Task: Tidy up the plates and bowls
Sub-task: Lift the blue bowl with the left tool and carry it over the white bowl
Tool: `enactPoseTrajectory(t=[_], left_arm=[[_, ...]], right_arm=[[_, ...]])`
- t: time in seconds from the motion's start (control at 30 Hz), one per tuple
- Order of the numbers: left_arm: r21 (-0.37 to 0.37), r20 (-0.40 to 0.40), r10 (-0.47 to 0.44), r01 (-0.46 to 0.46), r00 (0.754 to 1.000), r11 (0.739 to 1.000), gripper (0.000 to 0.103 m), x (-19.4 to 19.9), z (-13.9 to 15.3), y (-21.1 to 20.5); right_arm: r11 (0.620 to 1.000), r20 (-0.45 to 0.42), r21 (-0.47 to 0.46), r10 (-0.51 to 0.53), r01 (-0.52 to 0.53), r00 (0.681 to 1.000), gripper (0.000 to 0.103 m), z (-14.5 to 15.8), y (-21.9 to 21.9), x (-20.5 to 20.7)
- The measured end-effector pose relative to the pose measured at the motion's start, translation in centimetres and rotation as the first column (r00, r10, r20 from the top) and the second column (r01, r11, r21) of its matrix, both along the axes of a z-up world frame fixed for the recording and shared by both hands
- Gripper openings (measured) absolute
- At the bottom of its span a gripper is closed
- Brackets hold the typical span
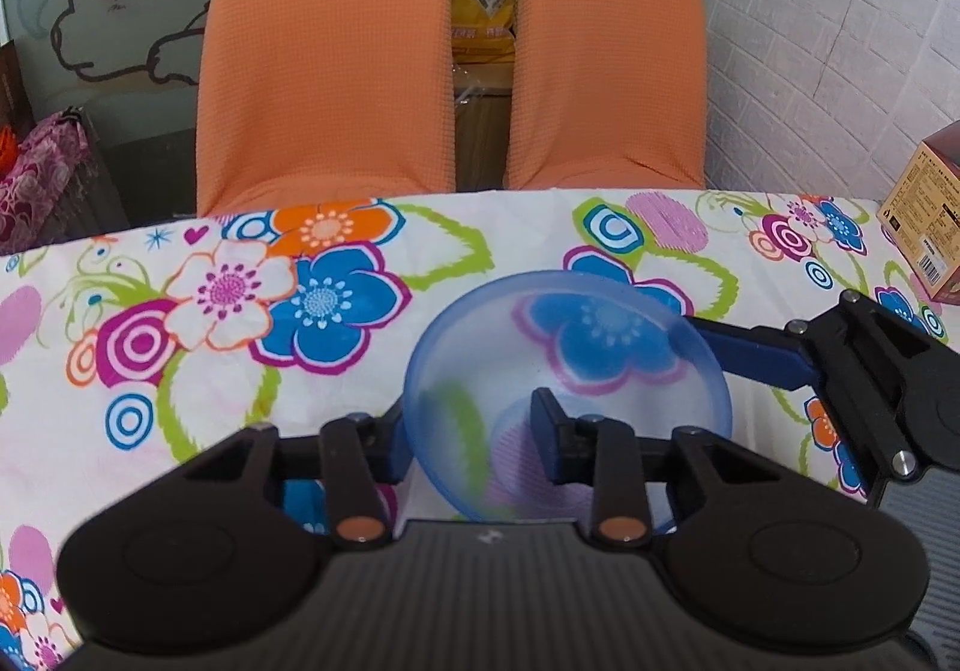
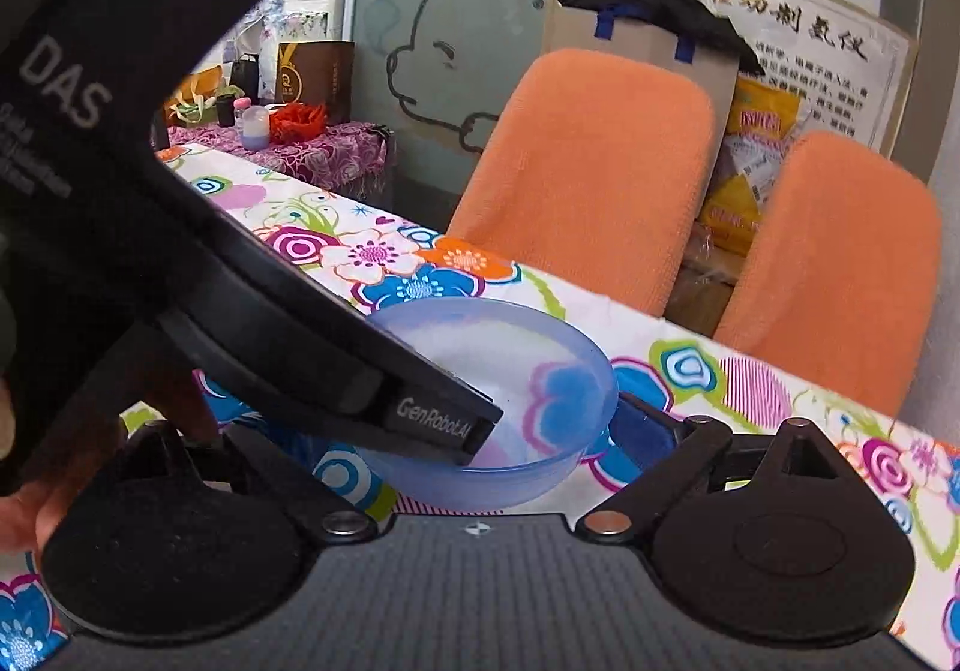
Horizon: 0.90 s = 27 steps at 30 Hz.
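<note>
Gripping the near rim of a see-through blue bowl [image 1: 567,365] at bottom centre, the left gripper [image 1: 474,431] has one finger inside and one outside. Right gripper [image 1: 750,353] pokes in from the right edge touching the bowl's side; can't tell its state. Floral tablecloth [image 1: 180,323] underneath, two orange chairs [image 1: 327,59] up top.

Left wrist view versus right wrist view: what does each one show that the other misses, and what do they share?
Only the left wrist view shows the brown carton at the table's right edge and the left gripper straddling the bowl's near rim. Only the right wrist view shows the side table with bottles and a gift bag. Both show the translucent blue bowl, the floral tablecloth and the two orange chairs.
</note>
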<state>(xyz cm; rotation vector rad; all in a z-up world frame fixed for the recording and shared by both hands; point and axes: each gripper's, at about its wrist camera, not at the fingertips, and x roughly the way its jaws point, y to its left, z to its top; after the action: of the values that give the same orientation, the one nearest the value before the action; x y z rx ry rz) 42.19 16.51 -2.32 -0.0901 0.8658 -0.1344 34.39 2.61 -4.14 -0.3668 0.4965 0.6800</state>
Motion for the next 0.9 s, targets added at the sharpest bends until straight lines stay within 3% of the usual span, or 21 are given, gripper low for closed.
enactPoseTrajectory(t=[0.17, 0.43, 0.7, 0.9], left_arm=[[-0.056, -0.001, 0.004, -0.004, 1.000, 0.998, 0.032, -0.4, 0.4, 0.8], [-0.044, 0.070, 0.007, -0.004, 0.998, 0.999, 0.032, -3.9, 4.6, -0.8], [-0.044, 0.142, -0.061, 0.068, 0.988, 0.997, 0.032, -12.7, 11.1, -6.1], [-0.064, 0.123, -0.176, 0.185, 0.977, 0.981, 0.032, -19.2, 10.7, -12.0]], right_arm=[[1.000, 0.024, 0.026, 0.010, -0.011, 1.000, 0.083, 0.5, -0.3, -0.7], [0.999, 0.101, 0.007, 0.036, -0.037, 0.994, 0.083, 4.2, -1.7, -3.9], [1.000, 0.158, -0.014, 0.011, -0.009, 0.987, 0.084, 9.8, -7.1, -12.3], [0.996, 0.117, -0.008, -0.085, 0.087, 0.989, 0.085, 9.9, -12.3, -19.1]])
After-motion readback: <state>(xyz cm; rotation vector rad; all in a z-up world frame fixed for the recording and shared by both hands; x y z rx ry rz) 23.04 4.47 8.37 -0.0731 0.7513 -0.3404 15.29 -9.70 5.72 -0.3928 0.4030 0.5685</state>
